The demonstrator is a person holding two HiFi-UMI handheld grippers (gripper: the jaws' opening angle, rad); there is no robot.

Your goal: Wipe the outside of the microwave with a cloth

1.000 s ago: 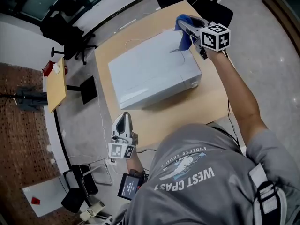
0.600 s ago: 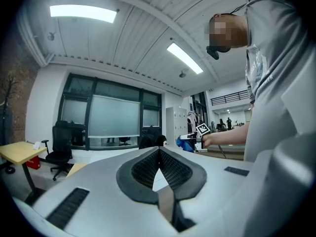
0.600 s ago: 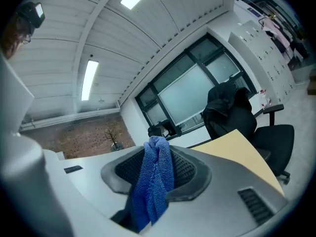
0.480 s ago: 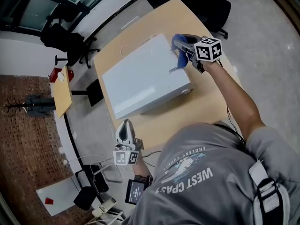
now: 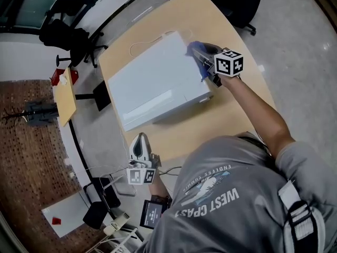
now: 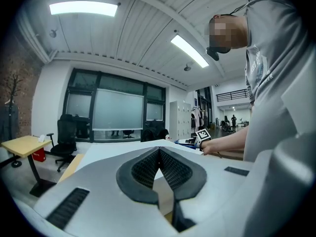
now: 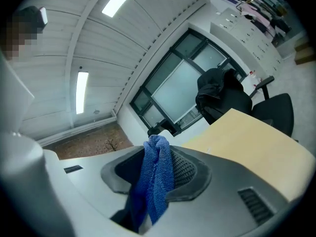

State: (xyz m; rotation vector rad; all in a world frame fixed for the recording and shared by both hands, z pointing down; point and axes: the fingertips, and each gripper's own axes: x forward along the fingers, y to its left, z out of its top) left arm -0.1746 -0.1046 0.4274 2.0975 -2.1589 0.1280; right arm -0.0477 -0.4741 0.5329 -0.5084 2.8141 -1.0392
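Cloth at the microwave's right edge

Office room with a grey floor, a brick-patterned strip on the left, black chairs about, and a small side table well apart. The wooden table bears only the microwave, a white box with a thin cable trailing behind it. Bare wood lies all round it, so nothing crowds the wiping.

Left gripper hangs by the table's near corner, away from the work, its jaws pressed together on nothing. Right gripper is at the microwave's right top edge. Its jaws are part open and clamped on the blue cloth, which bunches between the pads and hangs below them.

The step looks to be wiping the right side. It would go best with the loose cloth, not the jaw tips, laid flat to the panel and stroked along its length in overlapping passes. The free gripper could steady the box if it slides.
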